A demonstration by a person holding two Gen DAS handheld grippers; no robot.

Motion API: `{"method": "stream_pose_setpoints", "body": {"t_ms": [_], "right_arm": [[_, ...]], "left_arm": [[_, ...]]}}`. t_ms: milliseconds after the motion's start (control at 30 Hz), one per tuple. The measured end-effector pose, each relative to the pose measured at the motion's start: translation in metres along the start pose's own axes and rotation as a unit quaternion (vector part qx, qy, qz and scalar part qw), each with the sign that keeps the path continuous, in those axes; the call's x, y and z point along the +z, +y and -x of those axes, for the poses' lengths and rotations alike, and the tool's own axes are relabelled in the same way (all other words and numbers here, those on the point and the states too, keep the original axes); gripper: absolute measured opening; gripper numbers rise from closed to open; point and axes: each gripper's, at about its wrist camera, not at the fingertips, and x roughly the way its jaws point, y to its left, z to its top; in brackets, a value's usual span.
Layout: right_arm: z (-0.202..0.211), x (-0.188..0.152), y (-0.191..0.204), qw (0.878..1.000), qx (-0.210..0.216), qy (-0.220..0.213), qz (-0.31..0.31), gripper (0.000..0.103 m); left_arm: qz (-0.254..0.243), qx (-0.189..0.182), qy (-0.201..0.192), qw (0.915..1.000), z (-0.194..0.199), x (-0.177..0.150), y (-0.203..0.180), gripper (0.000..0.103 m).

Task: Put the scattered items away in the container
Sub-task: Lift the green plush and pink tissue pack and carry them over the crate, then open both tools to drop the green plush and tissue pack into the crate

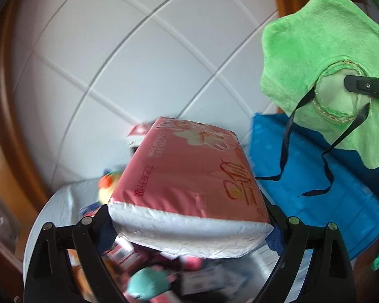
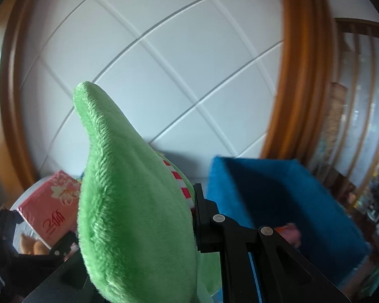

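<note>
White tiled wall (image 1: 128, 58) fills the background behind both tongs. Spread wide, the left gripper (image 1: 189, 217) clamps a pink tissue pack (image 1: 189, 176) between its fingers, the blue fabric container (image 1: 303, 176) just to its right. Closed tight, the right gripper (image 2: 149, 227) pinches a green plush toy (image 2: 128, 189), the container just beyond it.

I see glossy, crinkled plastic wrap on the pink tissue pack (image 1: 189, 176); fuzzy green plush cloth (image 2: 128, 202); matt blue fabric container (image 2: 278, 202); smooth white wall tiles (image 2: 164, 63); matt black plastic tongs (image 1: 189, 224).
</note>
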Motion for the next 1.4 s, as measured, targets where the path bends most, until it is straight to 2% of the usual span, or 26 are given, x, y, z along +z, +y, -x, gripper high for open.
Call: {"method": "stream_pose_setpoints", "body": {"t_ms": [167,300,433,600,733,800,1033,1233,1400], "right_arm": [[0.017,0.016,-0.069,0.999,-0.047,-0.025,-0.007,0.01],[0.02,0.023,-0.148,0.996,-0.081,-0.044,-0.014,0.01],[0.014,0.029,-0.237,0.994,-0.089,-0.062,-0.013,0.01],[-0.021,0.032,-0.333,0.996,-0.08,-0.035,0.002,0.01],[-0.075,0.022,-0.384,0.999,-0.045,0.023,-0.01,0.01],[-0.104,0.013,-0.397,0.998,-0.03,0.053,-0.015,0.01],[-0.195,-0.032,-0.409,0.991,0.005,0.136,-0.011,0.01],[-0.264,-0.063,-0.398,0.984,0.017,0.174,-0.03,0.01],[-0.31,-0.08,-0.39,0.979,0.03,0.2,-0.038,0.01]], "left_arm": [[-0.027,-0.037,-0.026,0.9986,0.0,0.037,-0.075,0.093],[-0.031,-0.063,-0.03,0.9971,-0.019,0.066,-0.148,0.093],[-0.033,-0.056,-0.041,0.997,-0.047,0.1,-0.233,0.093],[-0.017,-0.054,-0.001,0.9984,-0.095,0.127,-0.331,0.093],[-0.042,-0.031,0.06,0.9968,-0.141,0.118,-0.393,0.093],[-0.045,-0.025,0.097,0.9939,-0.168,0.107,-0.408,0.093],[-0.03,0.007,0.208,0.9777,-0.255,0.075,-0.415,0.093],[-0.041,0.021,0.263,0.9638,-0.301,0.046,-0.402,0.093],[-0.029,0.032,0.295,0.9546,-0.312,0.034,-0.406,0.093]]}}
